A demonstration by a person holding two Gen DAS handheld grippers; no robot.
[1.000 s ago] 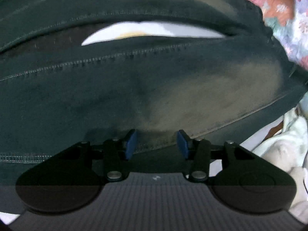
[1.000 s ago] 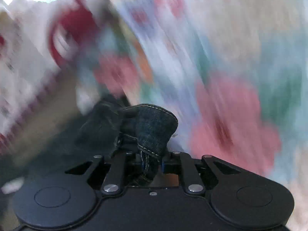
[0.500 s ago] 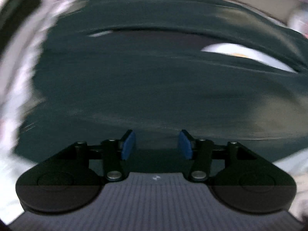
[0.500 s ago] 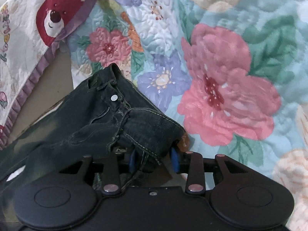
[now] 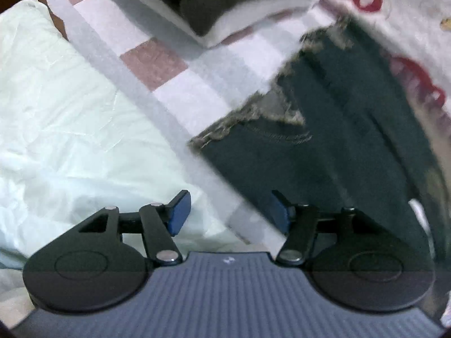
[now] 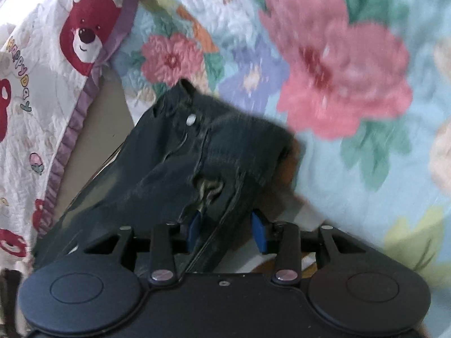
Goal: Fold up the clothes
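Note:
Dark denim jeans lie on the bed. In the left wrist view their frayed leg hems [image 5: 253, 112] lie on the chequered sheet, with the legs [image 5: 352, 155] running to the right. My left gripper [image 5: 229, 211] is open and empty, just short of the nearer leg's edge. In the right wrist view the waistband with its metal button [image 6: 191, 119] lies on the floral quilt. My right gripper [image 6: 227, 229] is open, its jaws standing either side of a fold of the waist [image 6: 231, 197].
A pale green plastic bag [image 5: 70, 126] lies to the left of the hems. A dark folded garment on white [image 5: 225, 2] sits at the back. A bear-print blanket [image 6: 42, 84] borders the floral quilt [image 6: 352, 70].
My left gripper swung from the middle of the jeans' legs to their frayed hems. My right gripper, shut on the waist a second ago, has opened and the waist has dropped onto the quilt.

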